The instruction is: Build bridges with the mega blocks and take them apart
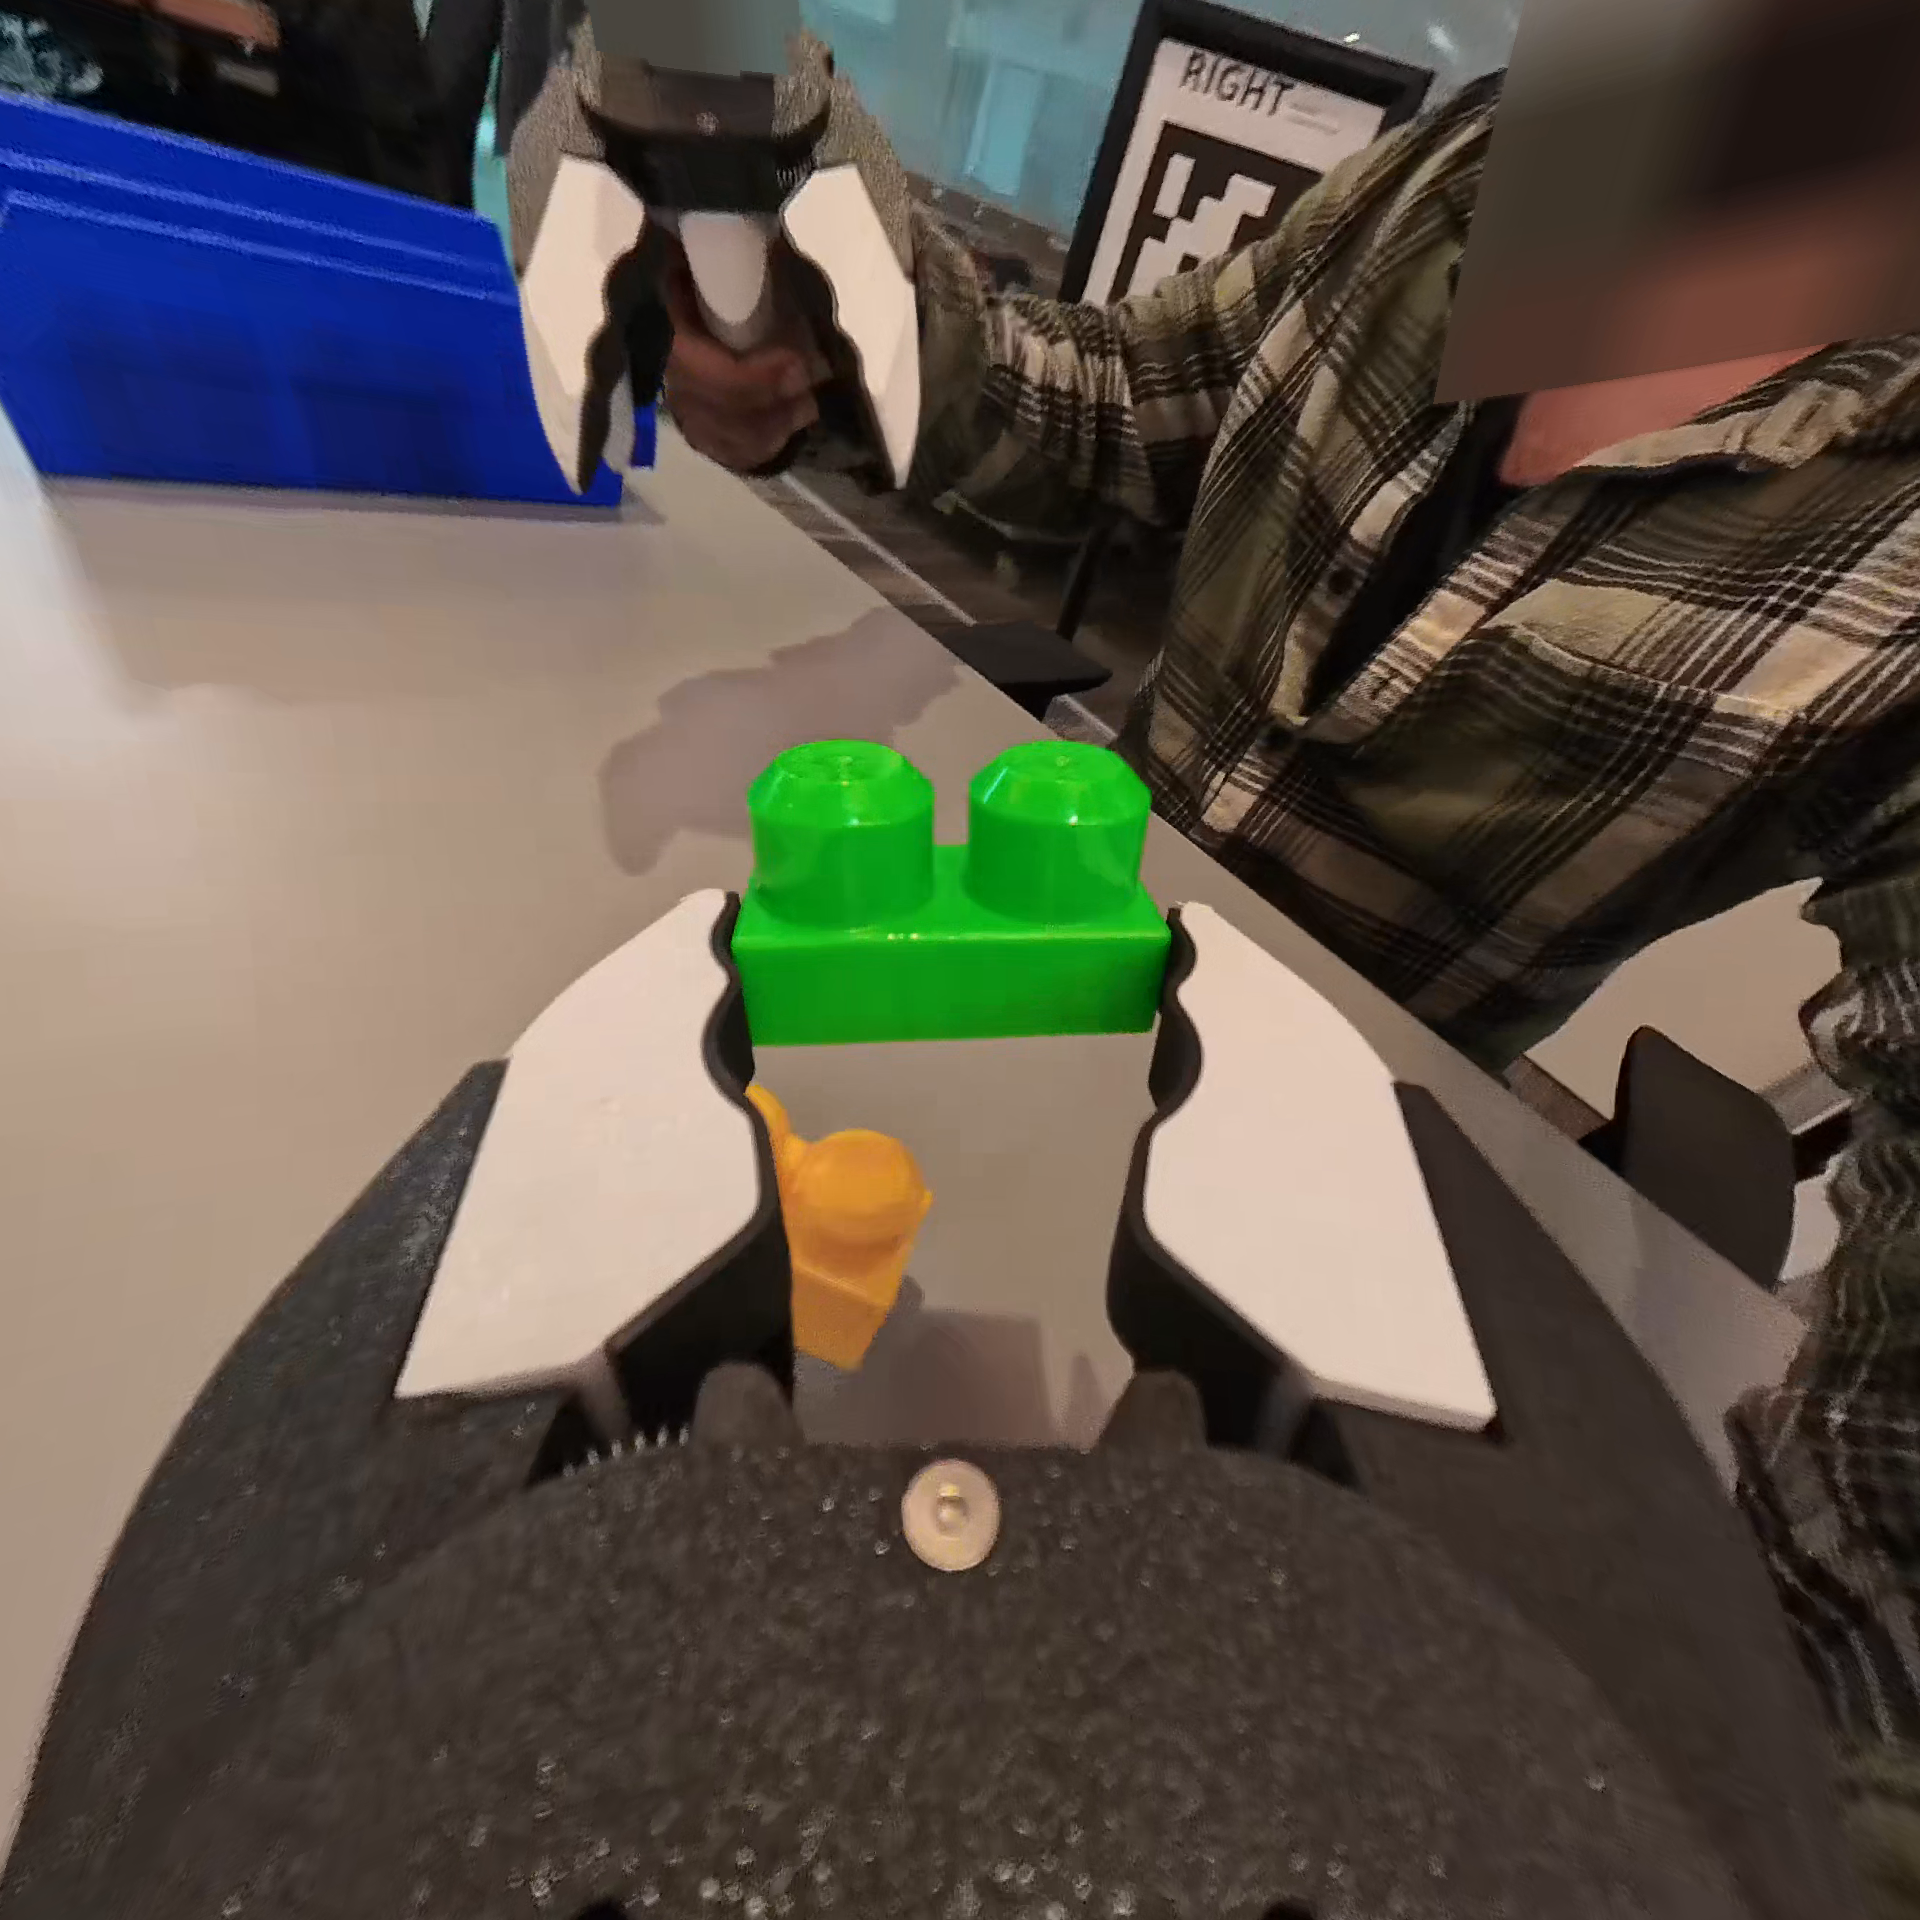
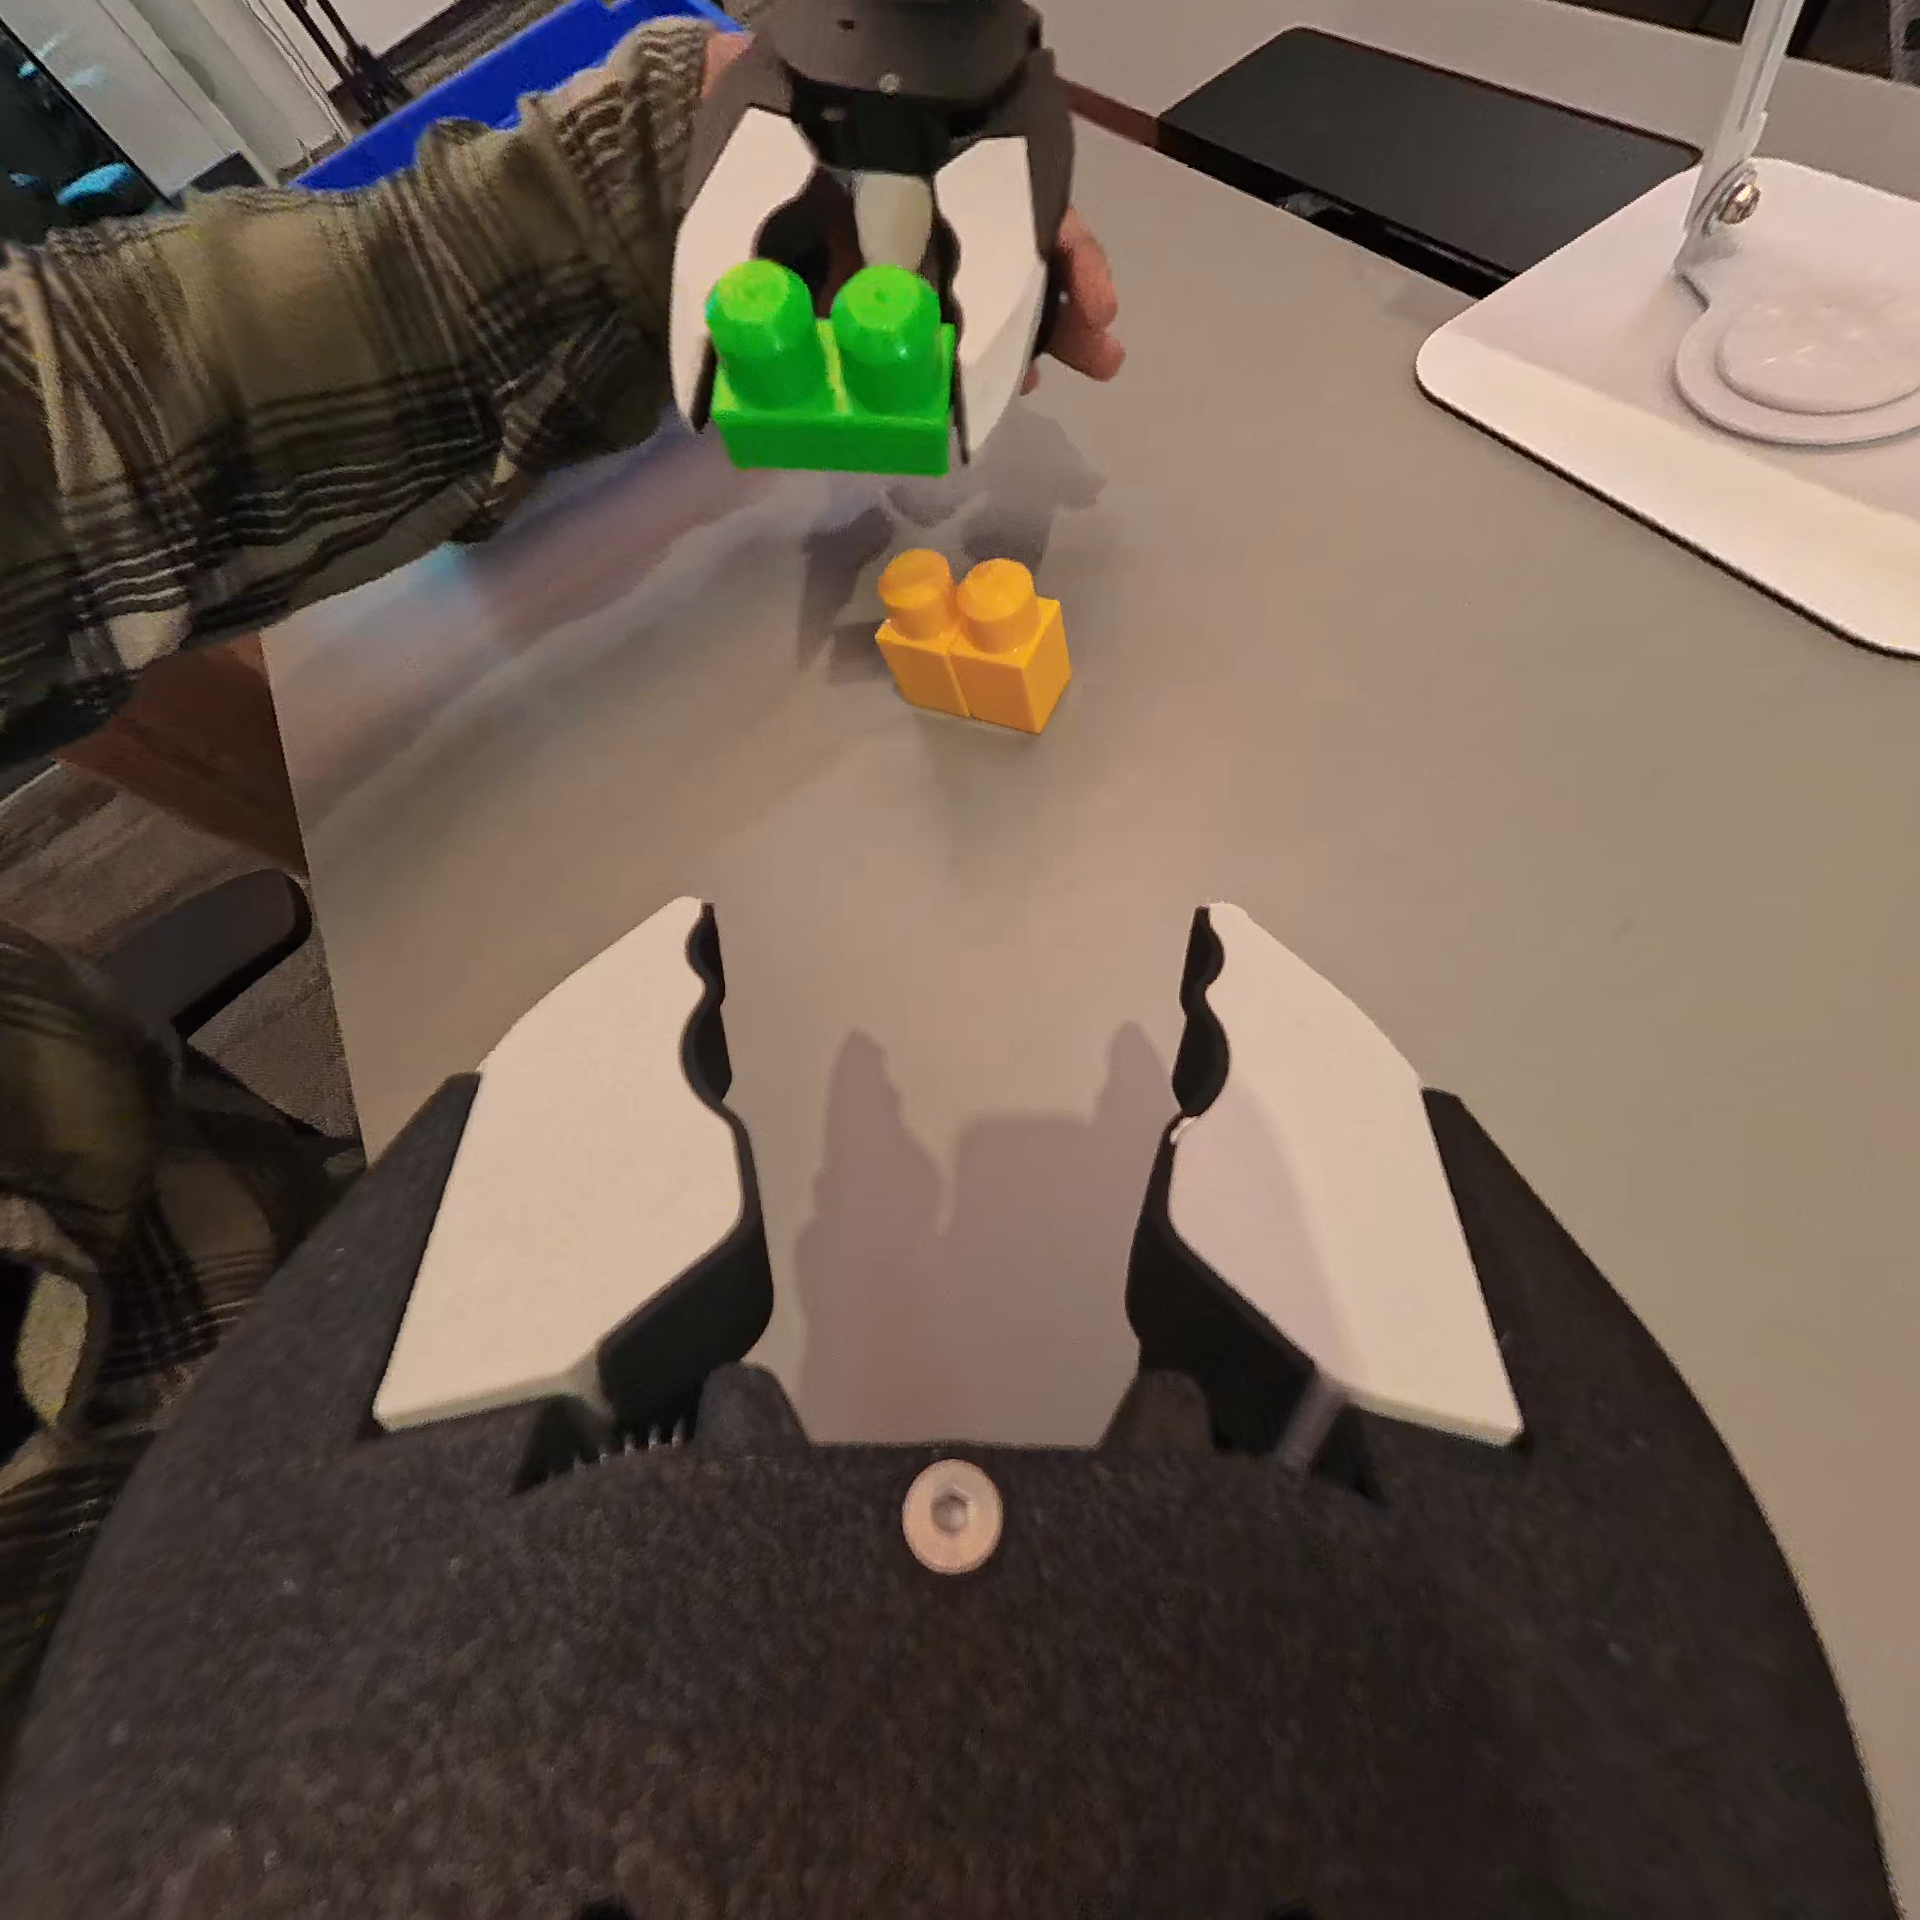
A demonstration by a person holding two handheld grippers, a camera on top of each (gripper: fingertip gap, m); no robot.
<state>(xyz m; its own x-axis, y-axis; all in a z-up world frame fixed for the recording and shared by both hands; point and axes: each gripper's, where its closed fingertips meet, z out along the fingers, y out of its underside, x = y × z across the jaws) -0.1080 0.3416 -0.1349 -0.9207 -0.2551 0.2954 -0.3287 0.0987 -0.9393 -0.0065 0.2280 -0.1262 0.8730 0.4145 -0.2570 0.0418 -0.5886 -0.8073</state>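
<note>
Green two-stud block (image 1: 951, 971) sits pinched between the fingertips of the left gripper (image 1: 951, 977), held by its short ends with the studs pointing up, lifted clear of the grey table (image 1: 312, 831). In the right wrist view the same block (image 2: 836, 400) hangs in the air above the tabletop, just over and slightly to the near side of two yellow blocks (image 2: 977, 649). Those yellow single-stud blocks stand upright side by side, touching each other, out on the open middle of the table (image 2: 1351, 935), away from its edges. From the left wrist view only part of one yellow block (image 1: 847, 1236) shows, low between the fingers and beneath the green one. The right gripper (image 2: 951, 966) has its fingers spread apart with nothing between them, pointing toward the yellow pair from some way off; in the left wrist view it (image 1: 727, 457) appears raised near the table's far edge, also spread and empty. A blue bin (image 1: 239, 343) rests at the far left corner of the table. A white stand base (image 2: 1662, 416) lies at the right edge, with a flat black slab (image 2: 1403, 145) beyond it. A plaid sleeve (image 1: 1455, 623) runs along the table's side edge.
</note>
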